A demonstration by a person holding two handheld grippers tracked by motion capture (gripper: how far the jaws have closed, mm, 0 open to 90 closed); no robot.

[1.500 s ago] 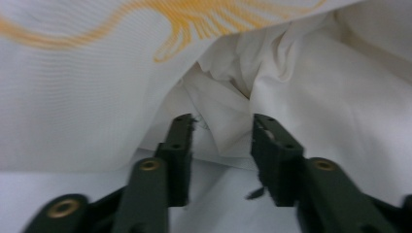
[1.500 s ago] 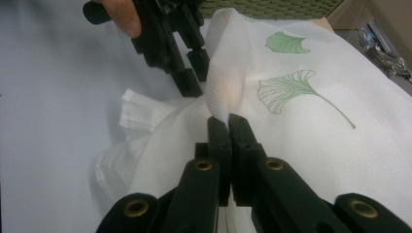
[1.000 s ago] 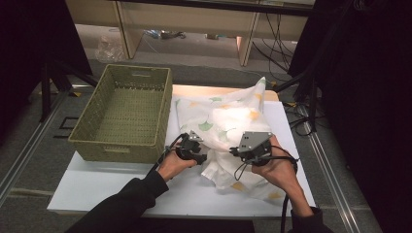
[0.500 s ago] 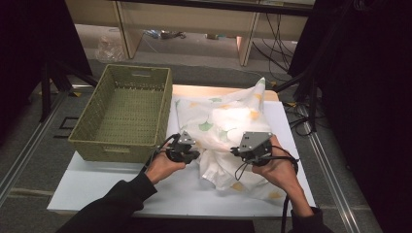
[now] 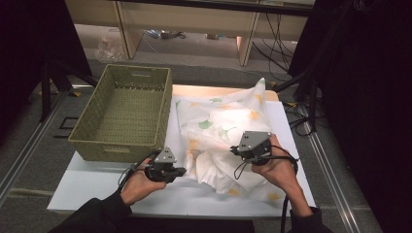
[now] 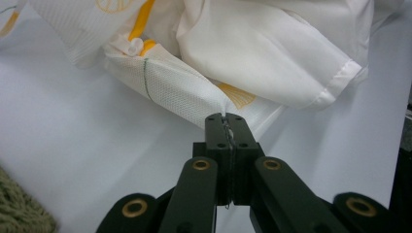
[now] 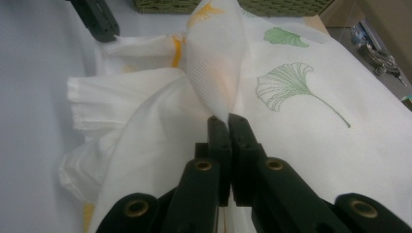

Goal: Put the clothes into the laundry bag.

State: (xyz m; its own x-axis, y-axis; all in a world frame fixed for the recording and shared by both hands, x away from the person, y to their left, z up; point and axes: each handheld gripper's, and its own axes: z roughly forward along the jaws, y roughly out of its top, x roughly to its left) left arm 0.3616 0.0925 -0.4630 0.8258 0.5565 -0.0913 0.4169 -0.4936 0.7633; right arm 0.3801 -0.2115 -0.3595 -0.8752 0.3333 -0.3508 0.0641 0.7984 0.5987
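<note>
Basket [image 5: 124, 114] sits just left of cloth [image 5: 228, 131]; table [image 5: 97, 187] beneath.

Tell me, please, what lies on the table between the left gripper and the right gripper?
In the high view, bunched folds of the white leaf-print cloth span the stretch between the left gripper and the right gripper; each is shut on it.

Our dark sleeves, our left tongs [image 5: 180, 171] and right tongs [image 5: 235, 151] both black, each topped by a grey three-cornered plate, brass pivot pins on black jaw links, black cables trailing
</note>
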